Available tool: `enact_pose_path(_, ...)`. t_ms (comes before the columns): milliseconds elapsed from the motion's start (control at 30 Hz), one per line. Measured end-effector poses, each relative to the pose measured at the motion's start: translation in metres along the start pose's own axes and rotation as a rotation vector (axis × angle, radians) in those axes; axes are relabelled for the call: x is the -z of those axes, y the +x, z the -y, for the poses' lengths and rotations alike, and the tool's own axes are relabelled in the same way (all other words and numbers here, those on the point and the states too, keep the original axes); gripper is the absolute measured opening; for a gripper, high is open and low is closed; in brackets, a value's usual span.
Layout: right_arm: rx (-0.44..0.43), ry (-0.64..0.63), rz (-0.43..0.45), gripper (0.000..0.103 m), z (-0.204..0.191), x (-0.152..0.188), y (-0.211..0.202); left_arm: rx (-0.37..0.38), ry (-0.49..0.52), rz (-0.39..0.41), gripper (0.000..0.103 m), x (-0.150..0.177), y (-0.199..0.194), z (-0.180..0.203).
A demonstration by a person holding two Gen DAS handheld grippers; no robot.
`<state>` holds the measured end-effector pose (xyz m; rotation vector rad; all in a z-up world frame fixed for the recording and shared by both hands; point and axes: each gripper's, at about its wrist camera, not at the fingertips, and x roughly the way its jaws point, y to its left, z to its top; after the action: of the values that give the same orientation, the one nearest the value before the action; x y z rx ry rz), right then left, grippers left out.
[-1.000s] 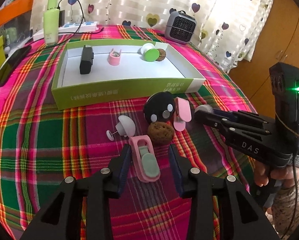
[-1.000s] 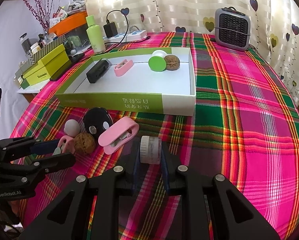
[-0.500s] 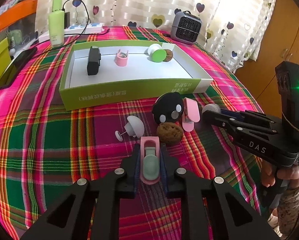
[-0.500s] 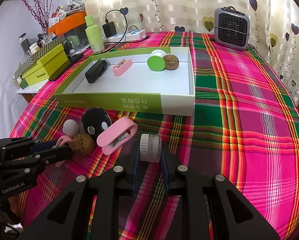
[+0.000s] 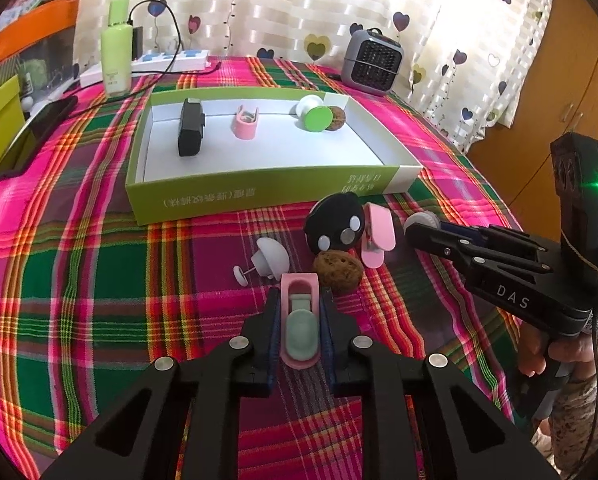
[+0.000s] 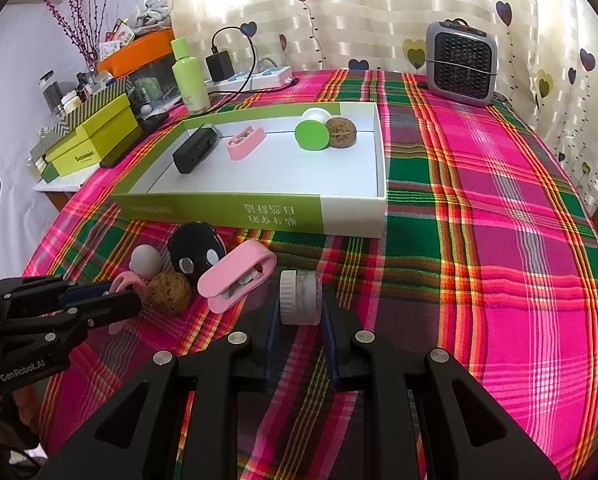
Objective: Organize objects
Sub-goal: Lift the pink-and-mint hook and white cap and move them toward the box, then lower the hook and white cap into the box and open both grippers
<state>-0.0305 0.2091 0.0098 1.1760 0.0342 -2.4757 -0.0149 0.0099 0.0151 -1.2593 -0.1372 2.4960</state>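
1. Left gripper point(image 5: 299, 312): jaws closed on the pink clip point(image 5: 300, 322), which lies lengthwise between the two fingers with its grey-green inlay facing up; its far end sticks out past the fingertips, and its near end rests on the plaid tablecloth point(image 5: 79, 272).
2. White hemispherical hook point(image 5: 272, 263): on the cloth just beyond the left gripper, slightly to its left.
3. Walnut point(image 5: 338, 273): just right of the pink clip's far end, close beside the right finger of the left gripper.
4. Black round device point(image 5: 336, 229): beyond the walnut, near the front wall of the green box point(image 5: 259, 196).
5. Second pink clip point(image 5: 375, 236): right of the black device, touching it.
6. Right gripper point(image 6: 300, 312): jaws closed on the small white jar point(image 6: 300, 298), which lies on its side, crosswise between the fingers, ribbed lid to the left.
7. Green box, interior, left to right: black rectangular case point(image 5: 190, 132), small pink clip point(image 5: 245, 122), green-capped white item point(image 5: 314, 114), second walnut point(image 5: 336, 118), all along the far part of the white floor.
8. Grey heater point(image 6: 462, 62): far right on the cloth.
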Motion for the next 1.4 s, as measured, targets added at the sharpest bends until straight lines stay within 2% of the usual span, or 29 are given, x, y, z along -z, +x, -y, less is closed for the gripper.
enact_pose_path(700, -0.01, -0.027, 0.053, 0.02, -0.01, -0.02, -0.012, 0.001, 0.005, 0.06, 0.016, -0.032, -0.012, -0.003)
enact_pose_path(1400, -0.018, -0.08, 0.071, 0.02, -0.017, -0.065, 0.012, -0.026, -0.029, 0.089, 0.016, -0.081, 0.018, -0.023)
